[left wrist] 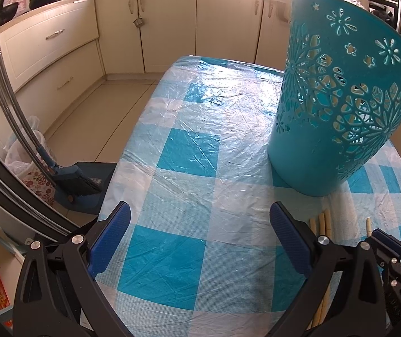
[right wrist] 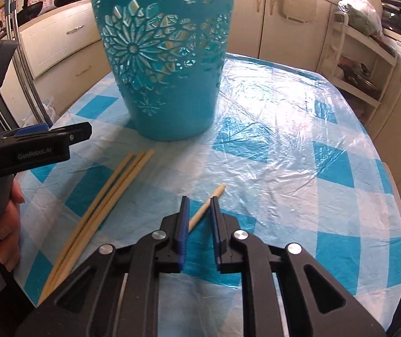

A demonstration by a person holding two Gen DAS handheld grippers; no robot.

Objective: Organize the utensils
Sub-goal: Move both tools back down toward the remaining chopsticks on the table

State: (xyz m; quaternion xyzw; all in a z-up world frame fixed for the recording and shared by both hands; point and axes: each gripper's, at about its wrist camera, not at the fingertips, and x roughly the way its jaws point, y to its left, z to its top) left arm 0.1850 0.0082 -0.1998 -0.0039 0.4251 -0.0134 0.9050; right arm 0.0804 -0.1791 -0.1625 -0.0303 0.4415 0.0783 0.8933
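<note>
The right gripper [right wrist: 199, 205] has its 2 blue-padded fingers [right wrist: 184, 224] drawn close around 1 loose chopstick [right wrist: 204, 210], which lies on the table [right wrist: 298, 168] near its near edge. The jaws stand narrow with the stick between them; whether the pads already press on it cannot be told from the right wrist view. The stick crosses the jaw line at a slant, so the grip falls near its far end, probably so that it can be tipped upright for dropping.

3 more chopsticks [right wrist: 107, 196] lie side by side toward the near left corner of the table, their far tips pointing at the teal perforated basket [right wrist: 169, 84]. They are untouched.

The basket stands upright toward the middle of the table, apart from all loose sticks. Pale stick-like shapes show through its cut-outs, so some utensils appear to be stored there already. It serves as the collection vessel.

The left gripper [left wrist: 200, 236] hangs above the near left part of the table with its fingers [left wrist: 110, 238] spread wide and nothing between them. A person's hand [right wrist: 6, 224] holds its handle. It appears to be waiting clear of the working side.
</note>
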